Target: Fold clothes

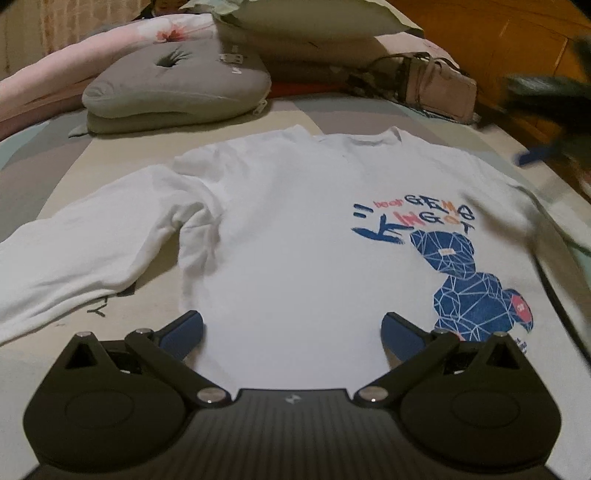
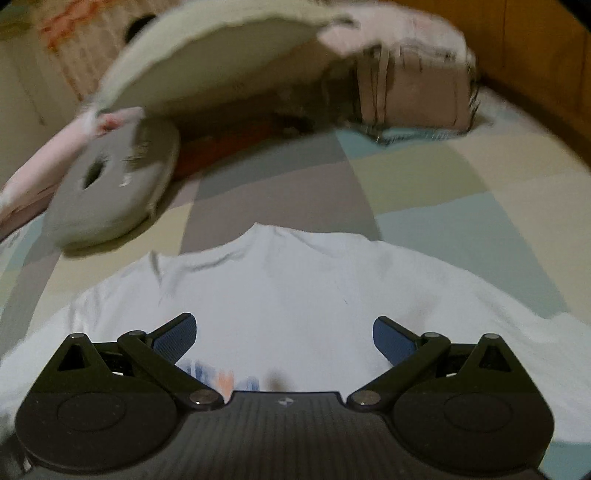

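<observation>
A bed with a pastel checked sheet [image 2: 424,177] carries a grey dimpled cushion [image 1: 173,81] at ten o'clock and a beige strapped bag [image 1: 439,88] at one. The white long-sleeved sweatshirt [image 1: 295,221] lies flat at centre; its print partly reads "GEMS". The left gripper [image 1: 291,332] and right gripper [image 2: 284,332] both tilt downward above it, jaws wide, empty.

Bed [image 1: 332,118] in pastel checked sheet. Far left edge: grey dimpled cushion [image 1: 173,81] stacked on a second cushion, pink floral bedding [image 1: 74,55] behind. Pale pillow [image 1: 314,18] at far edge; beige strapped bag [image 1: 439,88] toward the far right corner.
</observation>
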Motion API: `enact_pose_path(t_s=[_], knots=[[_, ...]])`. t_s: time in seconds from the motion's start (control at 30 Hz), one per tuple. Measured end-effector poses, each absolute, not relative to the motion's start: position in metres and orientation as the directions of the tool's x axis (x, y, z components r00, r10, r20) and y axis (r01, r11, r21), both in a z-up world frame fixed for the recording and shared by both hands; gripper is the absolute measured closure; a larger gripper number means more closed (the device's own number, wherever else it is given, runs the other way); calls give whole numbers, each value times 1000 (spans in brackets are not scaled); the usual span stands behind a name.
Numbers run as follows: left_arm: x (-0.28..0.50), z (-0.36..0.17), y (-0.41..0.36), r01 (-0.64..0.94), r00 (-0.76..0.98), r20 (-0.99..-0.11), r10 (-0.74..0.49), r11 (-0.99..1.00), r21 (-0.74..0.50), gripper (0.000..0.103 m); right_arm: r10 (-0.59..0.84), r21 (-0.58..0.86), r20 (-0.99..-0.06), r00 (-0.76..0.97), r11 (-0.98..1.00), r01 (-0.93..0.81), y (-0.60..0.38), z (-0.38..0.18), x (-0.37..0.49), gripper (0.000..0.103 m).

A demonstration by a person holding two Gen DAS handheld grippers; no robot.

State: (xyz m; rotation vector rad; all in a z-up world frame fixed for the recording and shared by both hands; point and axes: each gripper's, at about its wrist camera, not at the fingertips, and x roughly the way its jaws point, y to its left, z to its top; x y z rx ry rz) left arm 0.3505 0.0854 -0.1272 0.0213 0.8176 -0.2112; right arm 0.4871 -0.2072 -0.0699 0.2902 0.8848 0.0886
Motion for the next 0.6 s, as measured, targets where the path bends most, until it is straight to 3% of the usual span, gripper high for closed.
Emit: enact_pose_path(t_s=[0.2, 0.53, 0.6], knots=[[352, -130, 84, 219, 666, -721, -190, 974, -54, 1, 222, 337, -800, 557, 935, 112, -209, -119, 552, 0], [352, -133, 84, 246, 676, -710, -197, 969, -35, 1, 23, -13, -766, 643, 999, -52, -170, -135, 592, 0], [352, -132, 84, 246, 673, -712, -200, 968, -39, 1, 3, -21, -782, 624, 999, -31, -169, -124, 588, 0]])
